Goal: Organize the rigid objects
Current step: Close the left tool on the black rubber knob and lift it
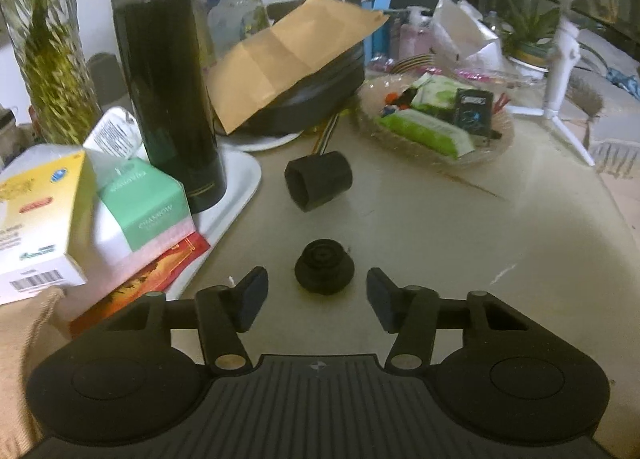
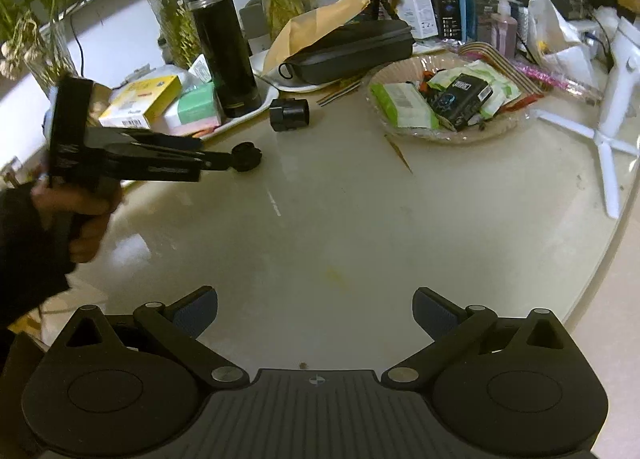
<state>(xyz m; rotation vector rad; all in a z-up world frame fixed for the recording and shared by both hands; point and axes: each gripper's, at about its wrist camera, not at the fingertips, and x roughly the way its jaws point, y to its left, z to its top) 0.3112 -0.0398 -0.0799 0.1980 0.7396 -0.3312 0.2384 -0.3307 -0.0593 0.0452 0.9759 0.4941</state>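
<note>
A small round black cap (image 1: 324,273) lies on the pale tabletop (image 1: 440,259), right between the fingertips of my left gripper (image 1: 316,291). Gaps show on both sides, so the pads do not press on it and the gripper is open. Seen from the right wrist view, the left gripper (image 2: 239,157), held by a hand in a dark sleeve, reaches the cap (image 2: 251,151) from the left. Beyond the cap, a black hollow cylinder (image 1: 318,181) rests on its side. A tall black bottle (image 1: 164,79) stands on a white tray (image 1: 240,191). My right gripper (image 2: 316,311) hovers open over bare table.
Boxes (image 1: 136,203) crowd the tray's left part. Behind lie a black zip case (image 1: 320,99) under a brown envelope (image 1: 288,51) and a glass bowl (image 1: 492,151) of packets. A white tripod stand (image 1: 560,71) is at the right, glass vases (image 1: 48,51) at the left.
</note>
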